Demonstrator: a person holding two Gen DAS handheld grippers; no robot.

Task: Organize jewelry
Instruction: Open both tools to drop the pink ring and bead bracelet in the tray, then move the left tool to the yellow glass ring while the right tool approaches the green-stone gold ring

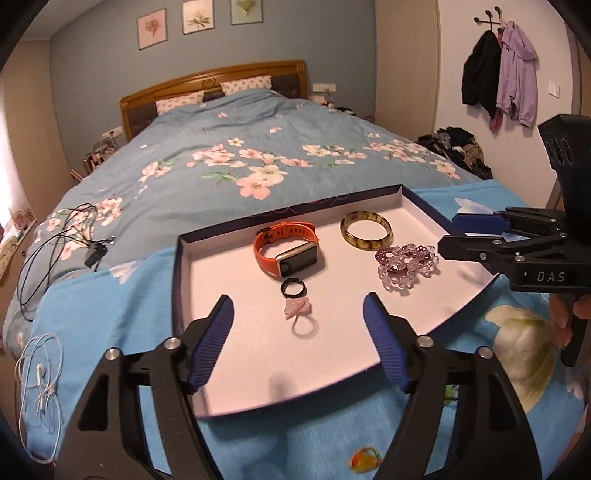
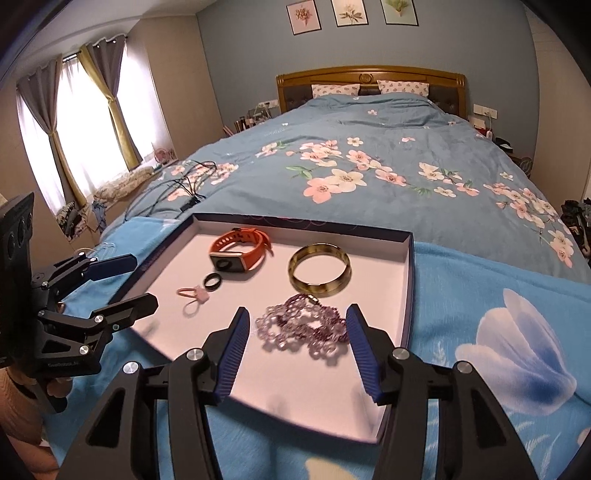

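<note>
Broadly, the scene is a bedroom: a wide bed (image 2: 388, 158) under a blue floral duvet, a wooden headboard (image 2: 369, 74) at the far end, three framed flower prints (image 2: 351, 14) on the blue-grey wall, and curtained windows (image 2: 74, 122) at the left. Over the near end of the bed lies a bright blue blanket (image 2: 498, 295), and on it sits a shallow white-lined box tray (image 1: 192, 266).

Inside the tray, an orange smartwatch (image 1: 286, 253) lies far-centre, an amber bangle (image 1: 365, 230) to its right, a purple beaded bracelet (image 1: 406, 264) near-right, and a black ring (image 1: 293, 287) beside a pink hair tie (image 1: 299, 314) near the middle.

Both tongs stand released, nothing between their pads. The left tongs (image 1: 299, 347) hover over the tray's near part around the hair tie; the right tongs (image 2: 295, 350) flank the beaded bracelet without touching it.

Black cables (image 1: 55, 251) sprawl on the duvet at the left, white earphones (image 1: 38, 376) lie at the blanket's left edge, and jackets (image 1: 498, 74) hang from wall hooks at the right.
</note>
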